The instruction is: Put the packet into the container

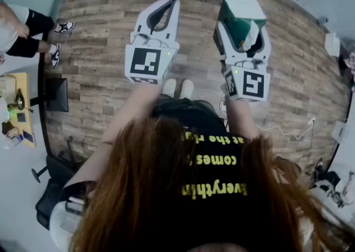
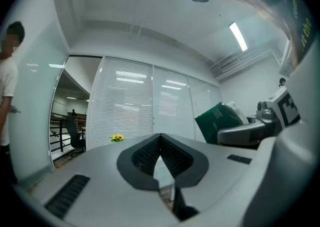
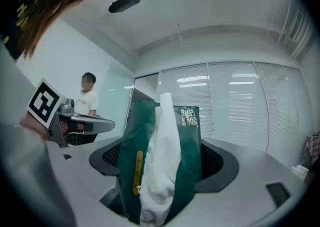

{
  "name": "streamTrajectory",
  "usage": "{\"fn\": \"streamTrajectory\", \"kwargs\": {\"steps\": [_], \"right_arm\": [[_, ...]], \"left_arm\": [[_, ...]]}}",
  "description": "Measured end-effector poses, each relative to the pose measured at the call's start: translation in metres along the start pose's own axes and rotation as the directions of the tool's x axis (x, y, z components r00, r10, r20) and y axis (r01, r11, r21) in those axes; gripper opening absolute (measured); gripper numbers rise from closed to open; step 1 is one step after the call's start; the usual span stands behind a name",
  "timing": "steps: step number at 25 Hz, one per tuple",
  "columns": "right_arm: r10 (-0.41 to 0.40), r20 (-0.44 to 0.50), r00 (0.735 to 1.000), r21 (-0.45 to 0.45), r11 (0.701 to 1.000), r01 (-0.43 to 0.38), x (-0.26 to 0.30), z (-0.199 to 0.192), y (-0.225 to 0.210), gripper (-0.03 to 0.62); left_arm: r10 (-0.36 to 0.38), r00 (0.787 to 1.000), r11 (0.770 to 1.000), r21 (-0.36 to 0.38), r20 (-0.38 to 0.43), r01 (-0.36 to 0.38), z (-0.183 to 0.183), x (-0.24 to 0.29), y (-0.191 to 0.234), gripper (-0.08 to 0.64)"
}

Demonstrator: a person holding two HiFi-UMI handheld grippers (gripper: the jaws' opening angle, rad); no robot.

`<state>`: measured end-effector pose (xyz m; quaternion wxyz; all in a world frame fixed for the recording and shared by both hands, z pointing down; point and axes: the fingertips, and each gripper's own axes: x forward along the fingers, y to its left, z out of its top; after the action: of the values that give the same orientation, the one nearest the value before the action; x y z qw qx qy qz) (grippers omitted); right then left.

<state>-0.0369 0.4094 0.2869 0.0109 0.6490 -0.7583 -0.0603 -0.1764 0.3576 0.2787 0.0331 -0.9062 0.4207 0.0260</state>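
The green packet (image 3: 186,141) stands upright between the pads of the right claw (image 1: 242,28), which clamps it by both flat sides with its jaws spread wide. A white tissue (image 3: 160,171) spills from the packet's slit, back toward the claw's base. Just left of that claw and level with it, the left claw (image 2: 161,140) is closed tip to tip on nothing. Below both lies a wood-plank floor (image 1: 94,51).
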Motion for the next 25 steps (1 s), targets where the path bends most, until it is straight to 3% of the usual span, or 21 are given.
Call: {"fn": "streamTrajectory", "kwargs": {"steps": [25], "right_arm": [[0.018,0.042,0.999,0.017,1.000,-0.019,-0.010,0.007,-0.023,0.400]], "left_arm": [[0.005,1.000,1.000,0.012,-0.001,-0.005,0.002,0.010,-0.027,0.002]]}}
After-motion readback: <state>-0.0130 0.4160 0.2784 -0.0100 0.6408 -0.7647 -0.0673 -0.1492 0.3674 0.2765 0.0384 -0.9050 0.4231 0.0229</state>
